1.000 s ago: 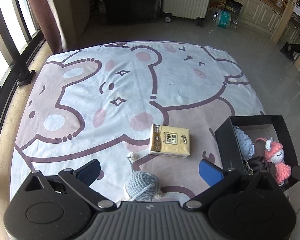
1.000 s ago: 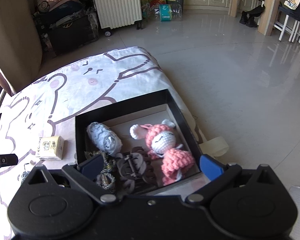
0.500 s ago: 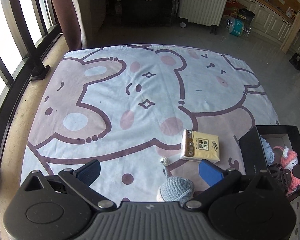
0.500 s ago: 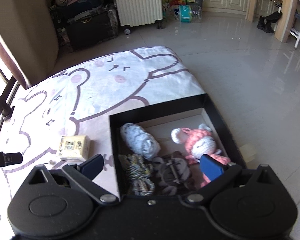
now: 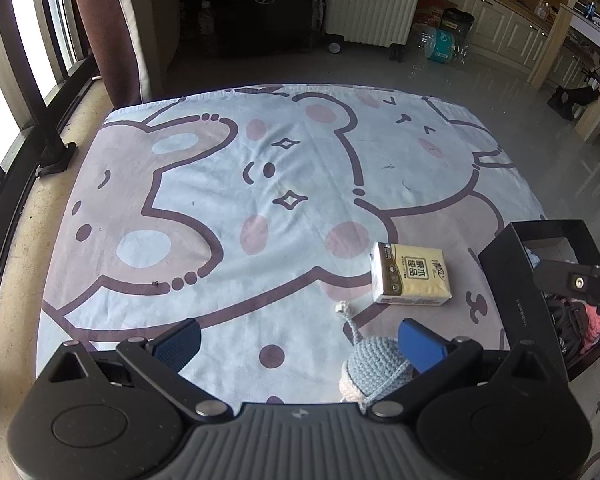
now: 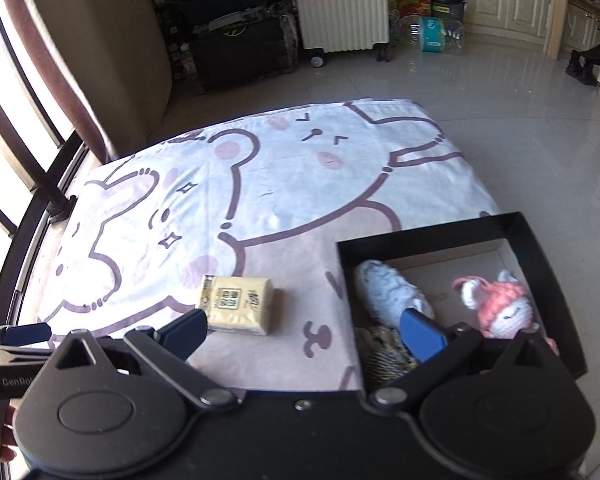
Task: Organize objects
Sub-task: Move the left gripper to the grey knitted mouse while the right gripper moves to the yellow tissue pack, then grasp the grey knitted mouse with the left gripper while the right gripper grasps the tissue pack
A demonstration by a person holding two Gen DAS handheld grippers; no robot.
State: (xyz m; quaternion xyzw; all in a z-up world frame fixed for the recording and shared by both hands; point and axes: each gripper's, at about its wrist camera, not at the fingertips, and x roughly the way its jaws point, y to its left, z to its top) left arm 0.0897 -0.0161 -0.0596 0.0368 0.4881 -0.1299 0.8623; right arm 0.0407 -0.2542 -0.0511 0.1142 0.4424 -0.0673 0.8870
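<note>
1. Two grippers I run, left gripper (image 5: 298, 342) and right gripper (image 6: 304, 330), both spread wide, holding nothing
2. Yellow tissue pack (image 6: 236, 305) lies on my cartoon-bear sheet (image 5: 228, 184), beside the black cardboard box (image 6: 428, 236)
3. Blue crocheted doll (image 5: 374, 370) lies by my left gripper's right finger

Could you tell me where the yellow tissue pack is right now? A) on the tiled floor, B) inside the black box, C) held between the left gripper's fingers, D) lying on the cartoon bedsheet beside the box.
D: the yellow tissue pack lies flat on the bedsheet, outside the black box, with both grippers open and clear of it.
</note>
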